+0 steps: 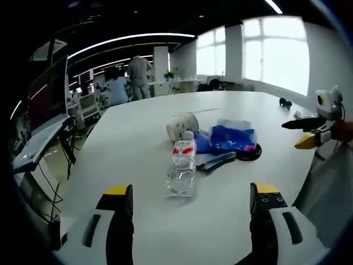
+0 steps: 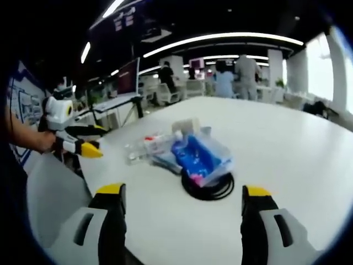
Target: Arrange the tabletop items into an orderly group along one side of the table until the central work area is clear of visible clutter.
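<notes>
So in the left gripper view the left gripper (image 1: 191,207) has its fingers (image 1: 118,212) spread wide at the bottom of the frame, with nothing between them. The clear water bottle (image 1: 182,167) with the red label lies on its side on the white tabletop (image 1: 127,138), just above the gap between the fingers and a bit left of centre, not touching either one. Right behind the bottle there's a pale roll-like thing (image 1: 182,126), and to the right of it a blue plastic bag (image 1: 230,139) with a black cable coil (image 1: 251,152) poking out at the bag's right edge. The whole pile sits mid-frame, well apart from the fingers. At the right edge of the frame the right gripper (image 1: 309,132) comes in, yellow tips pointing left toward the pile.

In the right gripper view the right gripper's fingers (image 2: 110,212) are also wide apart and empty. The same pile is in the centre of the frame above them: the cable coil nearest, the blue bag on top of it, the bottle off to the left and hard to make out since it's see-through. The left gripper shows at left, held by a hand (image 2: 41,141).

There's a flat bluish item under the bag that I can't identify. People (image 1: 129,77) stand at desks in the upper left background, too small to read.
</notes>
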`<state>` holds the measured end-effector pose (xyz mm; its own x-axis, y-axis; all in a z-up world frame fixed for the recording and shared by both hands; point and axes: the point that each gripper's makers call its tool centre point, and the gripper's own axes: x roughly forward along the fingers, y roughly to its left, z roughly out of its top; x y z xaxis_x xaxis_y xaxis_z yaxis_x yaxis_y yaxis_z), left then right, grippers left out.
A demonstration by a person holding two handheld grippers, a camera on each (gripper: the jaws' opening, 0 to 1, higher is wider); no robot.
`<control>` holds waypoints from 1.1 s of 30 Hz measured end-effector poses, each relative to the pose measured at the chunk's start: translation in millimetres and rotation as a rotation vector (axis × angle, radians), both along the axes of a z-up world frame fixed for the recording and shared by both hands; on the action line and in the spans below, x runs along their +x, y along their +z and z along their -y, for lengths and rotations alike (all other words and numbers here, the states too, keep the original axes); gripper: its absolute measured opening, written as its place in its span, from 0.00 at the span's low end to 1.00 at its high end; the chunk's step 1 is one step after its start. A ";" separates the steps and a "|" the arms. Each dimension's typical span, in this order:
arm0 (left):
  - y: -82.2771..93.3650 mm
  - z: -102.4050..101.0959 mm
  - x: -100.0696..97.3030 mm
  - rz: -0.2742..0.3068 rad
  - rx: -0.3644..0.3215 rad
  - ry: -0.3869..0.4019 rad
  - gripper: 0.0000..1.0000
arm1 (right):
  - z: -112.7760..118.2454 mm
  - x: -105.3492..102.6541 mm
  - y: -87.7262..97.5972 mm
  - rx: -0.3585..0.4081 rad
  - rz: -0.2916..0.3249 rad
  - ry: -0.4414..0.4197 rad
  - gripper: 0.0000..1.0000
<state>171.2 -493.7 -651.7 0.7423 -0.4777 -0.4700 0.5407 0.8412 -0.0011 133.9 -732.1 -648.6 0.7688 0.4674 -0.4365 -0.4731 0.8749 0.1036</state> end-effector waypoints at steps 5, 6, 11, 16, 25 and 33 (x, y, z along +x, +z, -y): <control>-0.6 -0.8 8.4 0.001 0.007 -0.005 0.86 | -8.9 14.3 2.9 0.006 0.007 0.018 0.83; 0.1 -0.9 10.5 0.005 0.008 -0.007 0.86 | -11.3 17.8 3.3 0.010 0.008 0.021 0.83; -0.5 -1.0 19.5 0.002 0.004 -0.006 0.85 | -22.9 27.0 6.9 0.017 0.016 0.041 0.80; -1.2 5.3 25.2 -0.001 0.001 -0.021 0.84 | -27.8 32.0 4.4 0.017 0.012 0.046 0.79; 4.1 18.6 41.8 -0.016 -0.044 -0.018 0.84 | -30.5 37.0 0.6 0.028 -0.012 0.043 0.75; -1.3 32.7 52.1 -0.024 -0.011 -0.077 0.81 | -33.4 53.5 5.7 0.024 0.014 0.033 0.73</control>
<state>223.3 -526.4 -653.0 0.6913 -0.5385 -0.4817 0.6037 0.7969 -0.0244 187.5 -698.7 -642.9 0.7586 0.5031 -0.4140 -0.5036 0.8559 0.1175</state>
